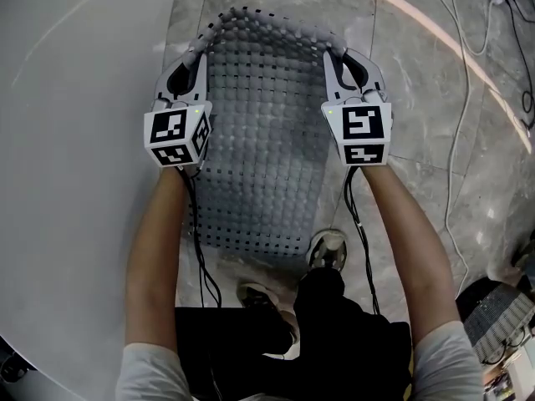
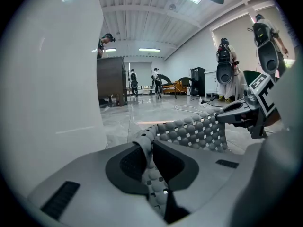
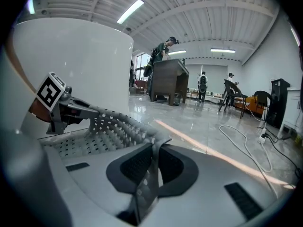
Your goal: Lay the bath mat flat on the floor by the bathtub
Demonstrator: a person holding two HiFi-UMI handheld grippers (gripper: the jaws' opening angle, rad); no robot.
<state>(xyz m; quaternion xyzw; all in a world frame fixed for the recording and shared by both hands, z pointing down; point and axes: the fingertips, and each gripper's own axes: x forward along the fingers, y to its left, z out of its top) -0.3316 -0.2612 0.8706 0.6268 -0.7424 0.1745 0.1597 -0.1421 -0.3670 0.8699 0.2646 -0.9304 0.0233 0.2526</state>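
Note:
A grey bath mat (image 1: 263, 132) with rows of bumps and holes hangs between both grippers, held up by its far edge over the marble floor beside the white bathtub (image 1: 75, 140). My left gripper (image 1: 194, 57) is shut on the mat's far left corner; the left gripper view shows the mat (image 2: 194, 131) pinched between the dark pads. My right gripper (image 1: 343, 57) is shut on the far right corner, and in the right gripper view the mat (image 3: 109, 129) folds up between its pads. The mat's near edge sags by the person's shoes.
The bathtub wall (image 3: 71, 74) fills the left side. White cables (image 1: 468, 48) run over the floor (image 1: 418, 124) at right, with a cable (image 3: 241, 145) beyond the mat. A grey box (image 1: 497, 312) sits at lower right. People and a dark cabinet (image 3: 165, 82) stand far off.

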